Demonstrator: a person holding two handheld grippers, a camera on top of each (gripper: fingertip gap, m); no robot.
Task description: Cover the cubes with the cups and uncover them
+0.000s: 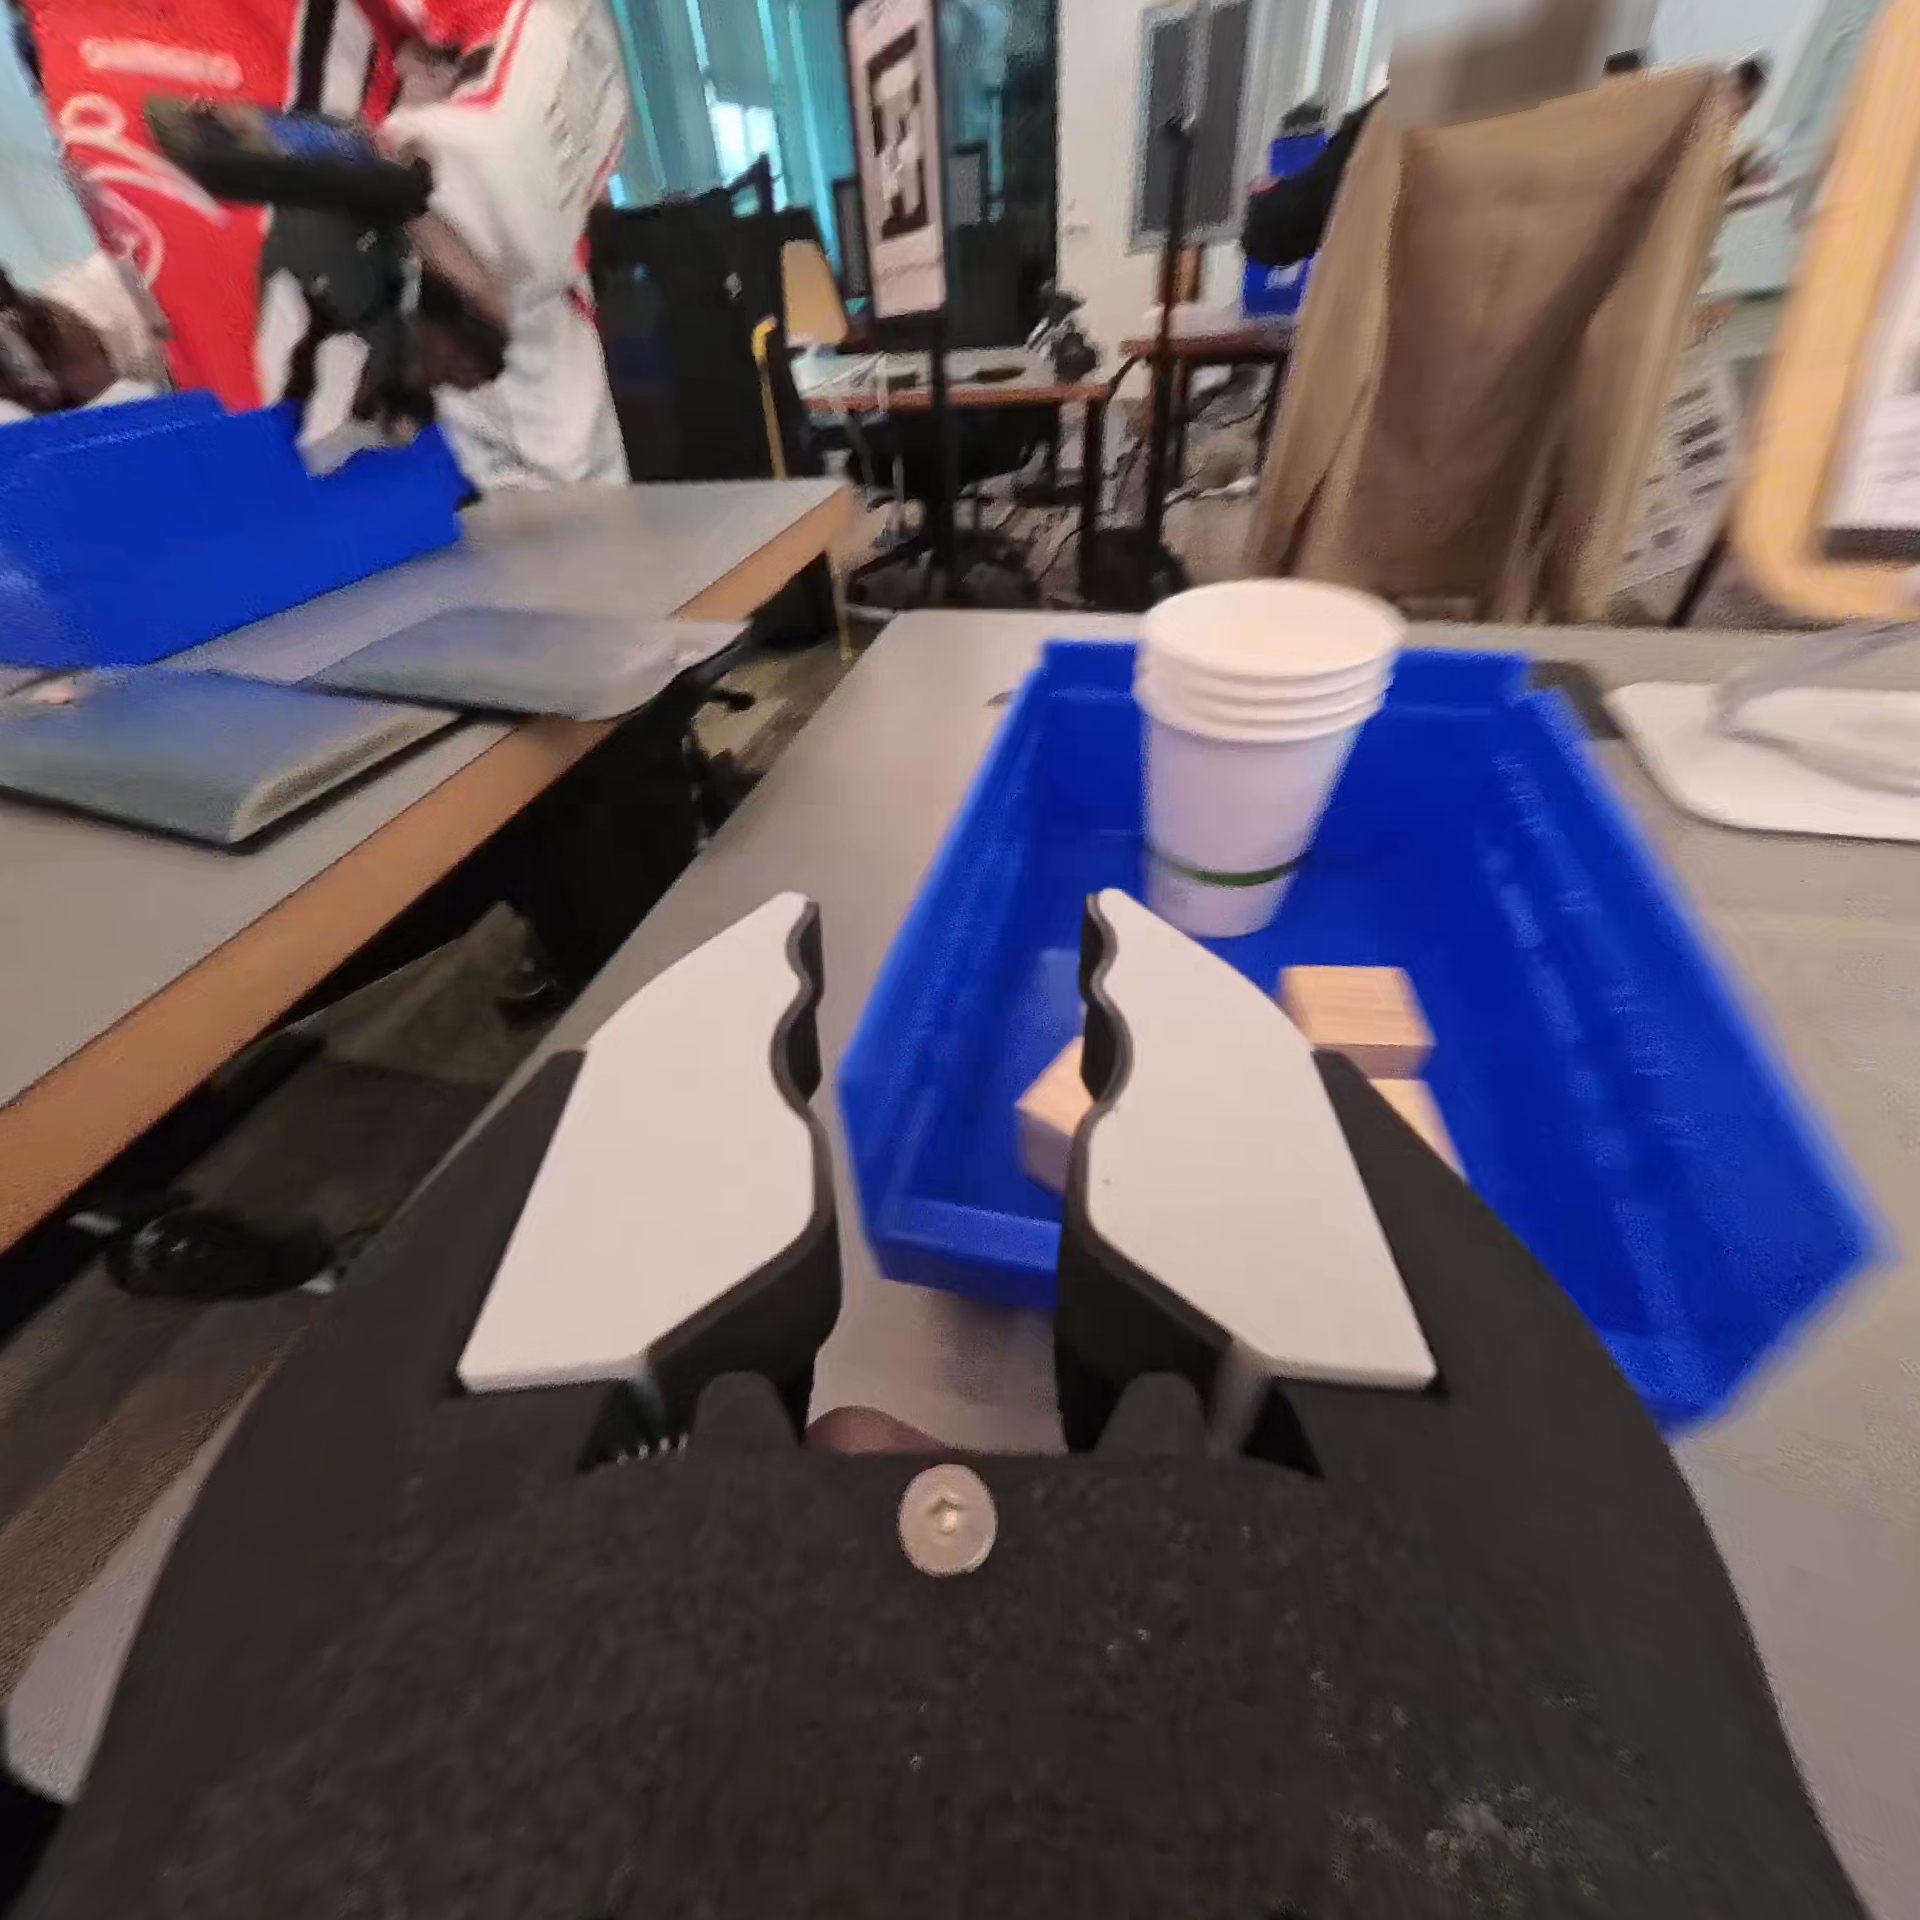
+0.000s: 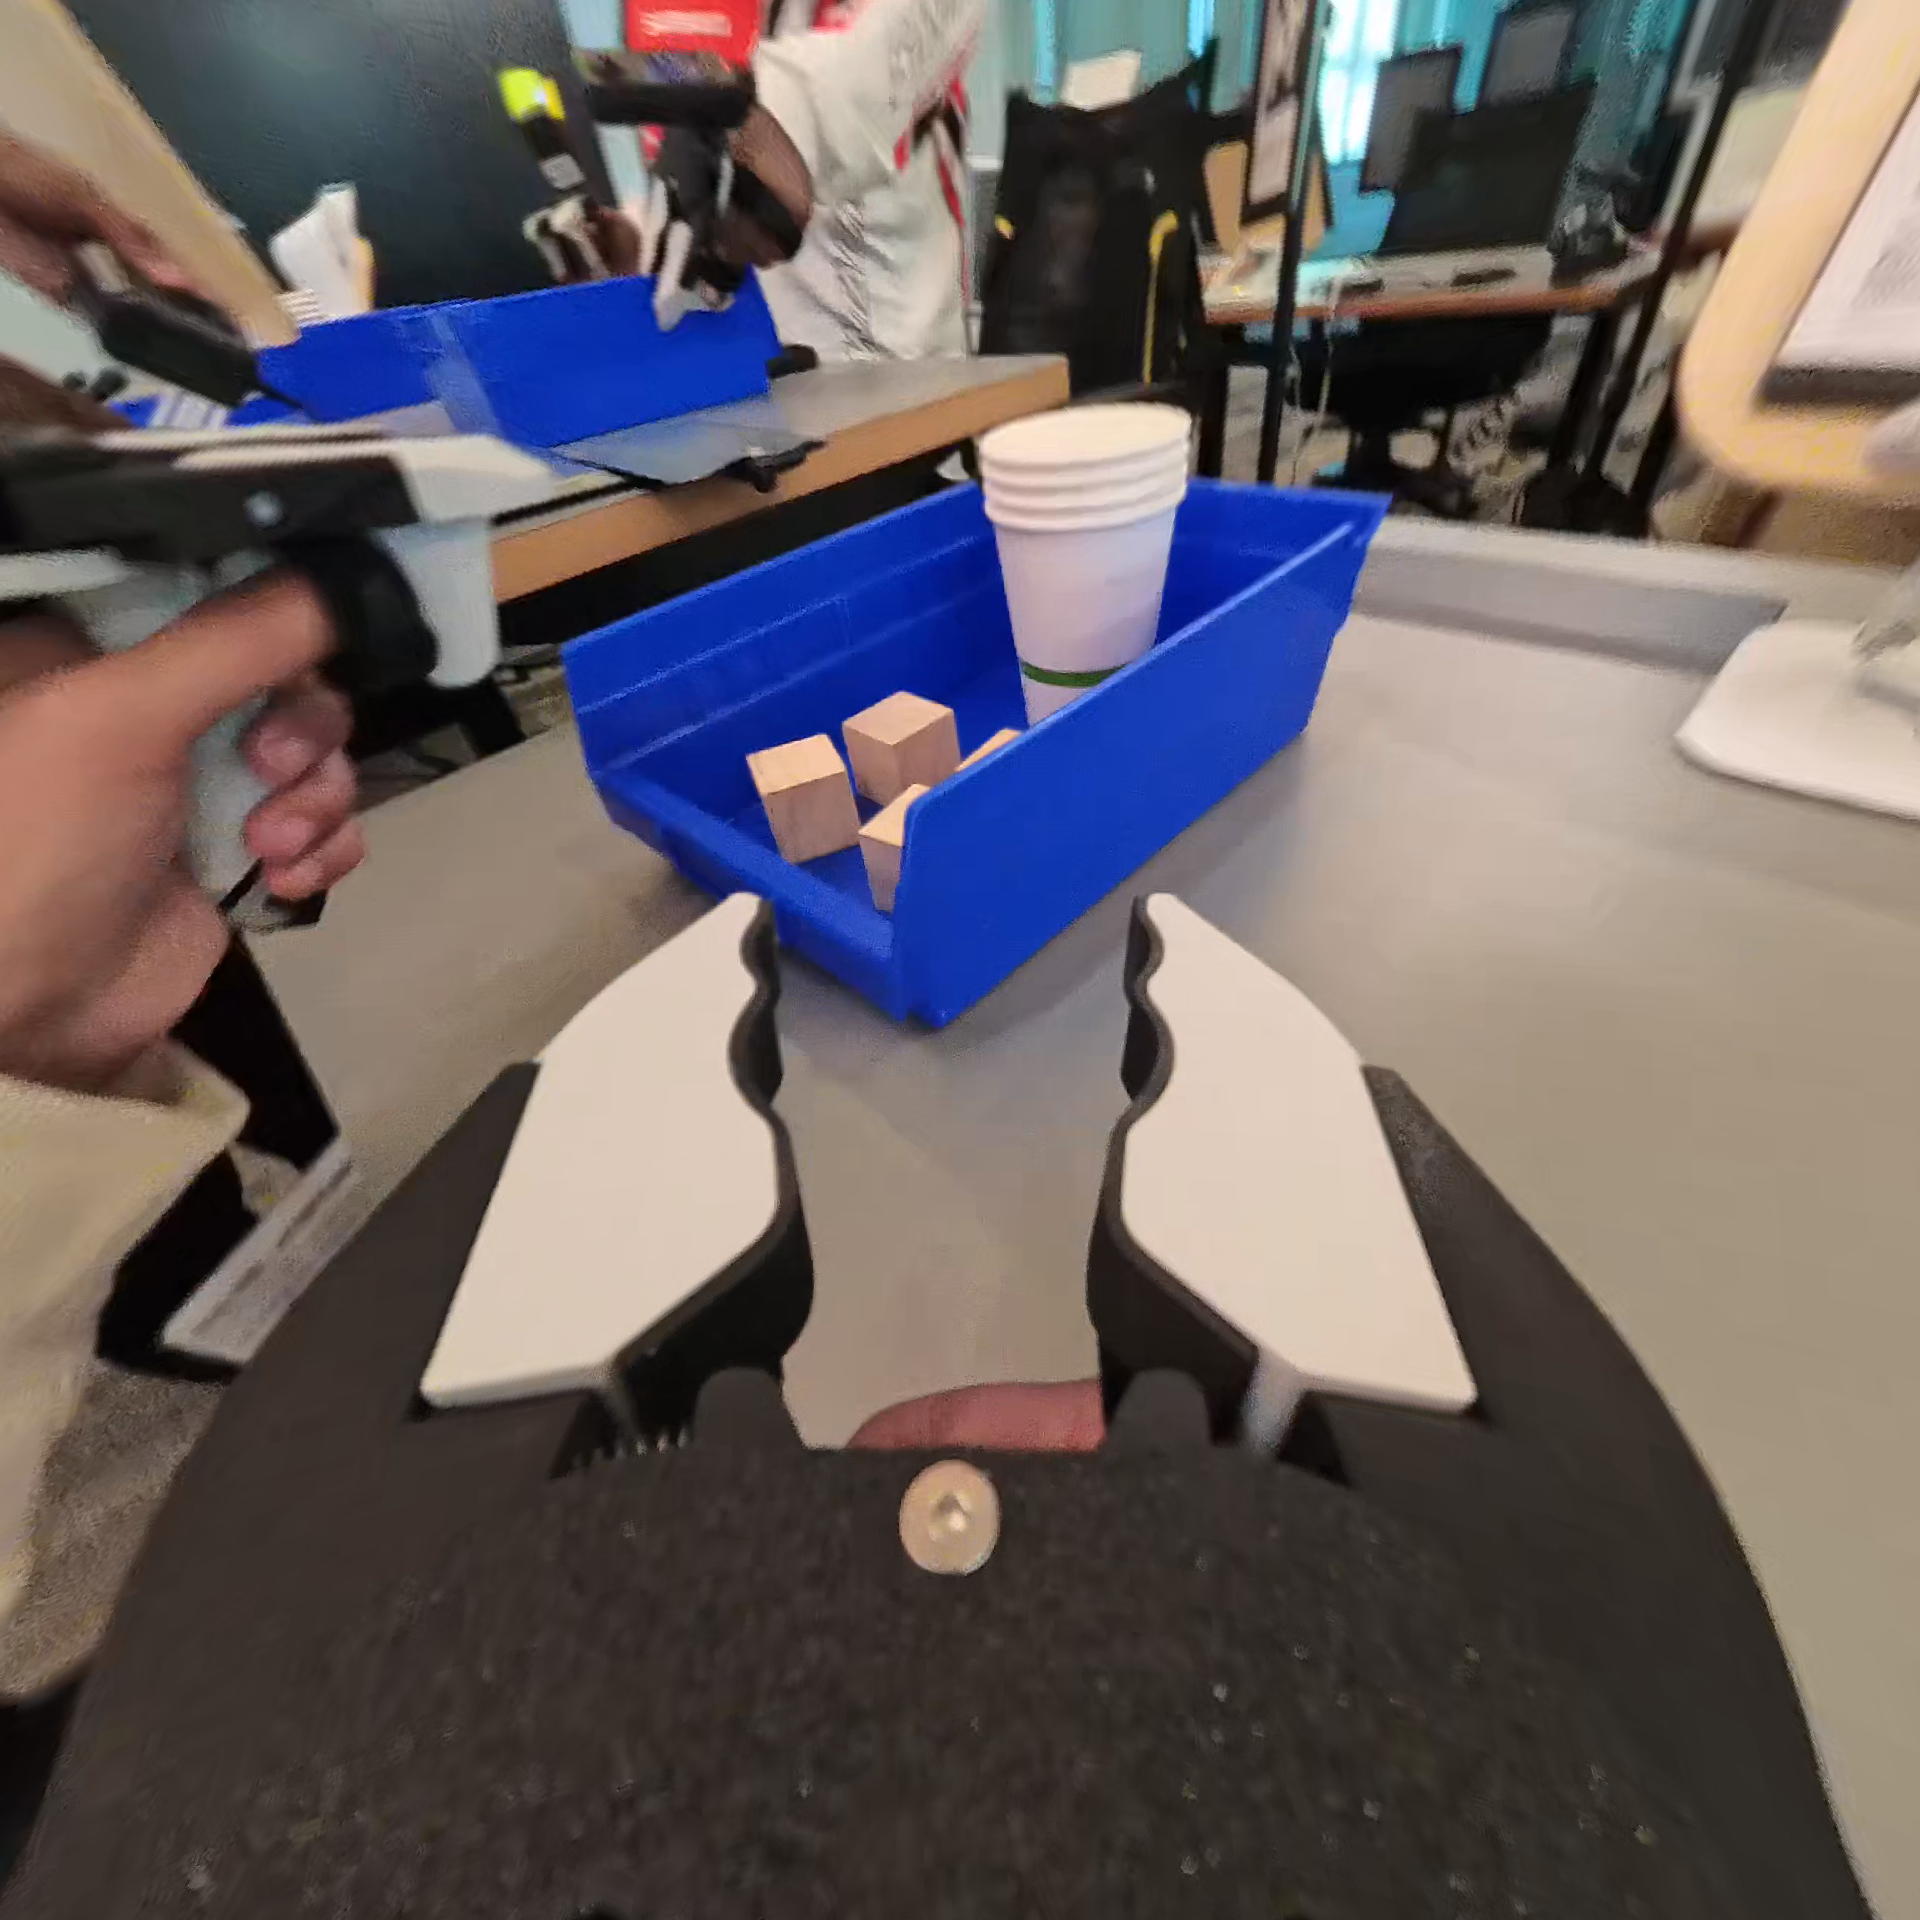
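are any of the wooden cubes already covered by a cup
No, the cup stack stands upright at the far end of the blue bin, and the wooden cubes lie bare nearer its front.

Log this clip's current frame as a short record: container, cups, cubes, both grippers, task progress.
container: blue bin on grey table
cups: white stack, upright, nested, at bin's far end
cubes: wooden cubes loose in bin's near end, four visible, none covered
left gripper: open, empty, above bin's near left corner
right gripper: open, empty, over table short of bin
progress: nothing taken out of the bin yet
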